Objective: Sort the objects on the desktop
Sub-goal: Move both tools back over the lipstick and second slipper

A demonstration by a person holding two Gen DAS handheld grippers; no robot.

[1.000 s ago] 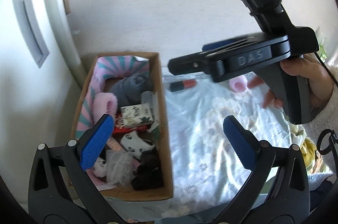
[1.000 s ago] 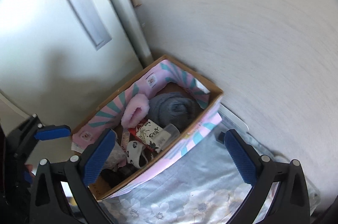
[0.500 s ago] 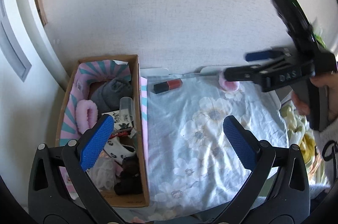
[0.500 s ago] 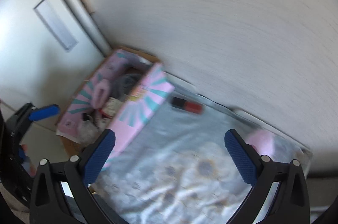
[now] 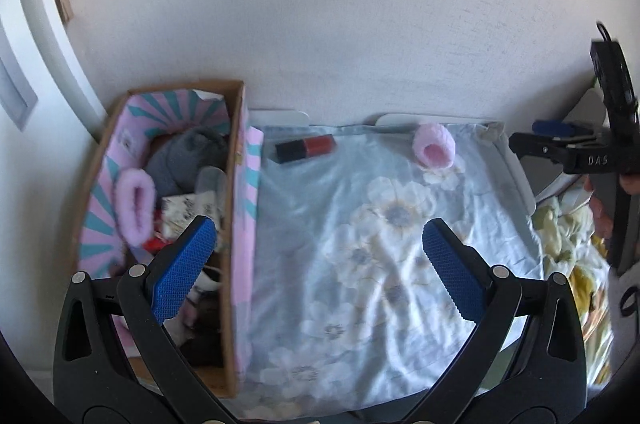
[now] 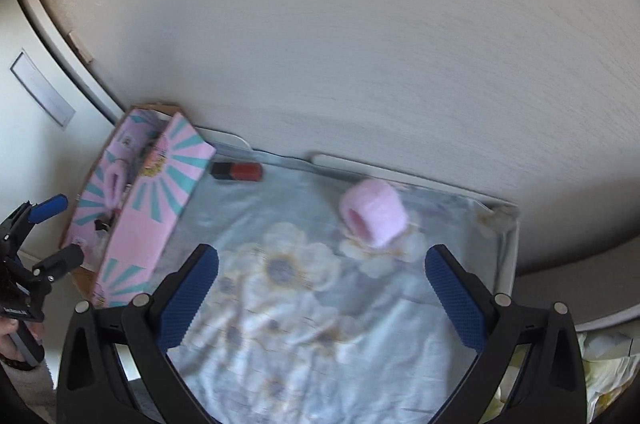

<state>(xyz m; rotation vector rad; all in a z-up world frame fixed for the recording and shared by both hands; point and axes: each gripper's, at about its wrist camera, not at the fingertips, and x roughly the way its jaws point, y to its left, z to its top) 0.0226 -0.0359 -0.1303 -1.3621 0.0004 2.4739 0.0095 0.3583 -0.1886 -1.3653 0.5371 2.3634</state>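
On the flowery cloth [image 6: 304, 324] sits a fluffy pink roll [image 6: 374, 218]; the right gripper [image 6: 322, 290], wide open and empty, should squeeze it gently.

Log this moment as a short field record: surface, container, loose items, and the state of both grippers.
surface: floral cloth against a wall
container: cardboard box at the cloth's left edge, filled with small items
loose items: red-and-black tube lying near the box; pink fluffy cuff on its side near the cloth's far right
left gripper: open, empty, above the cloth beside the box
right gripper: open, empty, facing the cuff
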